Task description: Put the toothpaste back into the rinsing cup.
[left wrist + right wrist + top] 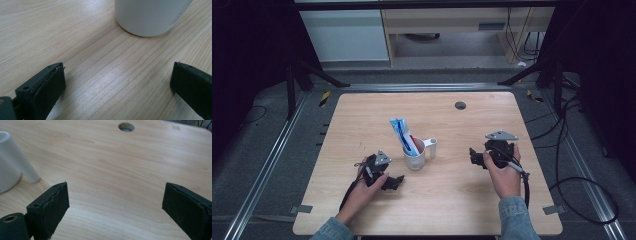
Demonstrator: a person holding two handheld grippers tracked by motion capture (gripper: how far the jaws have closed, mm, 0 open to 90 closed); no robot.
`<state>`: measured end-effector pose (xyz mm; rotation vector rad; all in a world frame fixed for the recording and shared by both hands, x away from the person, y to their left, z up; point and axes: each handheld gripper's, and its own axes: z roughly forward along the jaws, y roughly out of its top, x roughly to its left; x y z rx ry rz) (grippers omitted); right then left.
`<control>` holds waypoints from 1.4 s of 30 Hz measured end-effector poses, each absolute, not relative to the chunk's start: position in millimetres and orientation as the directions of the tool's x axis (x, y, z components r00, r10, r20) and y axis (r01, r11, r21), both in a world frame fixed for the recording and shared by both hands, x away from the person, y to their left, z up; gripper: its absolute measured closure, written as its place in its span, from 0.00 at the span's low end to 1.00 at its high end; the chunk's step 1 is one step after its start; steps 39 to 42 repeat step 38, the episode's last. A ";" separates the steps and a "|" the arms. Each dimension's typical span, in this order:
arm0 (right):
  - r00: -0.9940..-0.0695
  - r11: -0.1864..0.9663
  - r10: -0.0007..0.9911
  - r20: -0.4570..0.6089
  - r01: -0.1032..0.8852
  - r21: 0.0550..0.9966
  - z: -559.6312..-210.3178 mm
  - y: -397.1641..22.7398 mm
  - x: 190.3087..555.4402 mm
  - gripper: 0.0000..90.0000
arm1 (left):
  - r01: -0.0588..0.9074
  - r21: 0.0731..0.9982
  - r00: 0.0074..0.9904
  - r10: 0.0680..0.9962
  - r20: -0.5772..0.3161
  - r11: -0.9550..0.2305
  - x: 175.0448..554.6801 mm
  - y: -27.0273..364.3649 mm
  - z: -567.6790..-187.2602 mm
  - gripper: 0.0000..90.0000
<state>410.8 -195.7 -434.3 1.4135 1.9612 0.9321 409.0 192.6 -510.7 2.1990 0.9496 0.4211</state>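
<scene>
Standing near the middle of the wooden table [362, 120] in the high view was a white cup [415, 161] with a handle on its right side and a blue-and-white toothpaste tube [400, 133] leaning up out of it. Left gripper [393, 182] rested just left of and nearer the person than the cup, held in the left hand [364, 192]. Right gripper [474, 157] sat well right of the cup, in the right hand [504, 175].

Left gripper view: jaws stood wide apart, released, with bare wood between them; the cup [150, 16] stood on the table beyond the gap, apart from both jaws.

Right gripper view: jaws likewise spread, holding nothing. The cup [6, 176] and its handle lay beyond the left jaw; a round hole [126, 126] in the tabletop lay far past the cup.
</scene>
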 end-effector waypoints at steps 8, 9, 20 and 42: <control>-0.271 0.196 0.962 -0.023 0.634 0.748 -461.5 -213.6 415.7 0.09 | 0.508 0.708 0.679 0.734 0.021 -0.490 409.0 192.6 -510.8 0.00; -0.269 0.199 0.963 -0.027 0.639 0.743 -463.8 -214.5 415.7 0.09 | 0.508 0.708 0.679 0.734 0.021 -0.491 409.0 192.6 -510.7 0.00; -0.203 0.153 0.979 -0.014 0.689 0.709 -494.1 -232.5 418.5 0.11 | 0.508 0.708 0.679 0.734 0.021 -0.490 409.0 192.6 -510.7 0.00; -0.091 0.057 0.996 0.008 0.687 0.724 -514.4 -242.8 429.5 0.00 | 0.508 0.708 0.679 0.734 0.021 -0.491 408.8 192.6 -510.8 0.00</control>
